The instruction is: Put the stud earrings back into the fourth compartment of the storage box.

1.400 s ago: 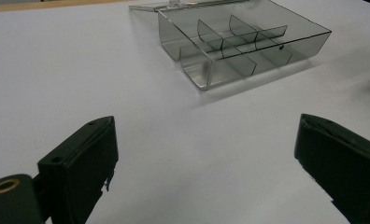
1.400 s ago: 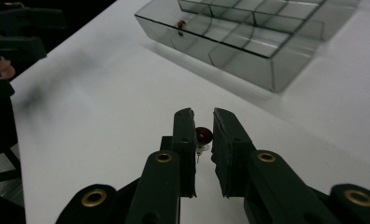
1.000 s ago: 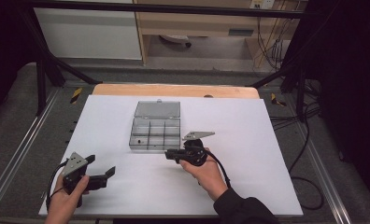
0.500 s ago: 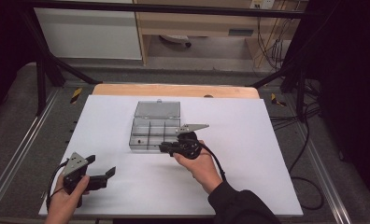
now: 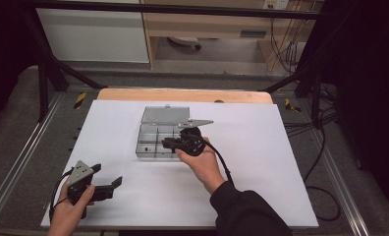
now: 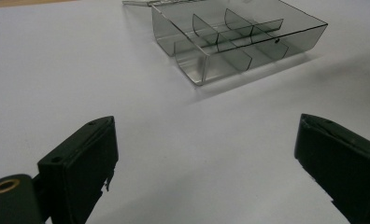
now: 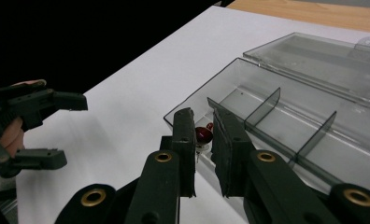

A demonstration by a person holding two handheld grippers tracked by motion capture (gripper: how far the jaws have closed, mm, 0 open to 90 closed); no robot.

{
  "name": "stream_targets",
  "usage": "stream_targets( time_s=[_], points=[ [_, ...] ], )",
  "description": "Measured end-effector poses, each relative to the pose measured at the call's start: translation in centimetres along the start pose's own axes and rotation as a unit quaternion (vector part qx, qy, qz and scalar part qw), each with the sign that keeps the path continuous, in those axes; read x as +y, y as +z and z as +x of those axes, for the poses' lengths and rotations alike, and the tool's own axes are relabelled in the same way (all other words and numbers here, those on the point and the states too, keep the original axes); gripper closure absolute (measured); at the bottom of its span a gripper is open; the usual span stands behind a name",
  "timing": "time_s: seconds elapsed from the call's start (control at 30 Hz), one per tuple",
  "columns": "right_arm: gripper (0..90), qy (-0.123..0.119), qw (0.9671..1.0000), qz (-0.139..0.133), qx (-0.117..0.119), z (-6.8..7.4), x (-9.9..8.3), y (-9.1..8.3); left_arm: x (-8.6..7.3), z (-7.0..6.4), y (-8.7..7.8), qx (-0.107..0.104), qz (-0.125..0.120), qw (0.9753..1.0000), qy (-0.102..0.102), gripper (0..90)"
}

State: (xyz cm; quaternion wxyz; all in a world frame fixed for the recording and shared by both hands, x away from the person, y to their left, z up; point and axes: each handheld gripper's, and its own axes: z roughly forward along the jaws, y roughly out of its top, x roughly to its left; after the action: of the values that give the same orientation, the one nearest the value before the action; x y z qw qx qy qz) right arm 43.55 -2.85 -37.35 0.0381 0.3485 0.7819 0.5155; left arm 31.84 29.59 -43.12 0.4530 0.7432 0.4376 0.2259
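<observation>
1. Right claw [image 5: 169, 143] has moved left, over the box's [image 5: 155, 140] near-left compartment.
2. Jaws nearly closed; red bead [image 7: 202, 134] sits just beyond the tips, not clearly gripped.
3. Left claw [image 5: 110, 187] wide open, empty, idle on the worktop [image 5: 261, 162].

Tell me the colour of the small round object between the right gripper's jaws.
Dark red small round object, best seen in the right gripper view.
</observation>
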Motion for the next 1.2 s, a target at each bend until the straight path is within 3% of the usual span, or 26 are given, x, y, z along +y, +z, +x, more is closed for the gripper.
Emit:
stream_targets(
  time_s=[0.23, 0.53, 0.7, 0.9, 1.2],
  points=[
    [79.6, -0.006, 0.9999, -0.002, -0.013, -0.1, 1.3, 1.7, 0.0, 0.0, 0.1, -0.003, 0.0, 1.0, 0.001, 6.3],
    [79.6, -0.027, 0.9991, 0.019, -0.027, 0.3, 2.1, 4.2, 0.0, -0.1, 0.1, -0.007, 0.006, 0.9999, 0.005, 6.5],
    [79.6, -0.014, 0.9995, 0.018, -0.023, -0.1, 2.6, 5.3, 0.0, -0.1, 0.1, -0.005, 0.006, 1.0, 0.005, 6.4],
    [79.6, -0.029, 0.9981, 0.041, -0.035, 0.1, 2.9, 6.6, 0.0, -0.1, 0.1, -0.006, 0.007, 0.9999, 0.006, 6.3],
    [79.5, -0.039, 0.997, 0.059, -0.031, 0.8, 3.1, 7.5, 0.0, -0.2, 0.1, -0.011, 0.008, 0.9999, 0.008, 6.4]
  ],
)
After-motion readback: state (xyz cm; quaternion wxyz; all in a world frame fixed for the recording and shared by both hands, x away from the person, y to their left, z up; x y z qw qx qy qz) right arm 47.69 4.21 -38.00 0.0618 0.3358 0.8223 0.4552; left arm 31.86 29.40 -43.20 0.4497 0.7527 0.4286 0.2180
